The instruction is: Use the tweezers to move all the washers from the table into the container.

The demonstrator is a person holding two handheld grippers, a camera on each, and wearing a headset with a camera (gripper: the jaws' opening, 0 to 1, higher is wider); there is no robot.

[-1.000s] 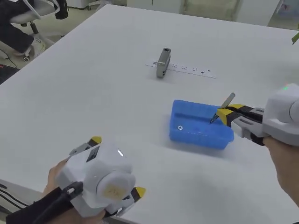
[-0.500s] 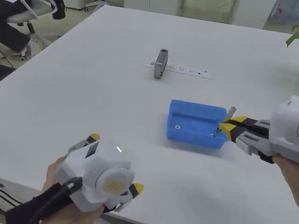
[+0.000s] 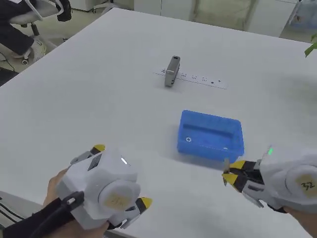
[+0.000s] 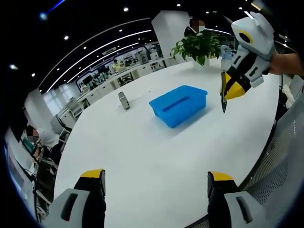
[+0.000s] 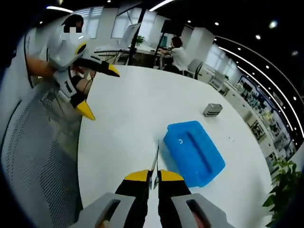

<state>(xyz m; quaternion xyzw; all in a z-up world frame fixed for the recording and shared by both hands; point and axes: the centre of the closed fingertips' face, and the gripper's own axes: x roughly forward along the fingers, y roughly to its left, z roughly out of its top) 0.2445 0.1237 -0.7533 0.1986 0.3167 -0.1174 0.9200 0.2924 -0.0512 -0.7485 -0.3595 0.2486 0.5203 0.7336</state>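
We show the right gripper [image 5: 154, 178] with its two yellow-tipped jaws pressed together on the tweezers [image 5: 155, 159]. The thin blades stick out forward past the jaw tips. Their point lies outside the container [image 5: 197, 154], just beside one outer wall, over the bare white table [image 5: 123, 123]. We cannot tell whether the point touches the surface.

In the left gripper view the tweezers hang point-down from this gripper, to the right of the container.

The left gripper [image 4: 156, 176] has its jaws spread wide with nothing between them. It is held low near the table's front edge, well apart from the container. In the head view a hand [image 3: 54, 186] grips it at lower left.

The container is a blue, rectangular, open-topped tray. One washer [image 5: 180, 141] lies flat on its floor near one end, which is the left end in the head view.

Beyond the container, a small grey metal block [image 3: 172, 72] stands at the end of a flat white strip [image 3: 203, 79] bearing dark marks.

We also note a potted plant [image 4: 199, 45] at the far side of the table and a mesh chair back [image 5: 33, 156] beside the table.
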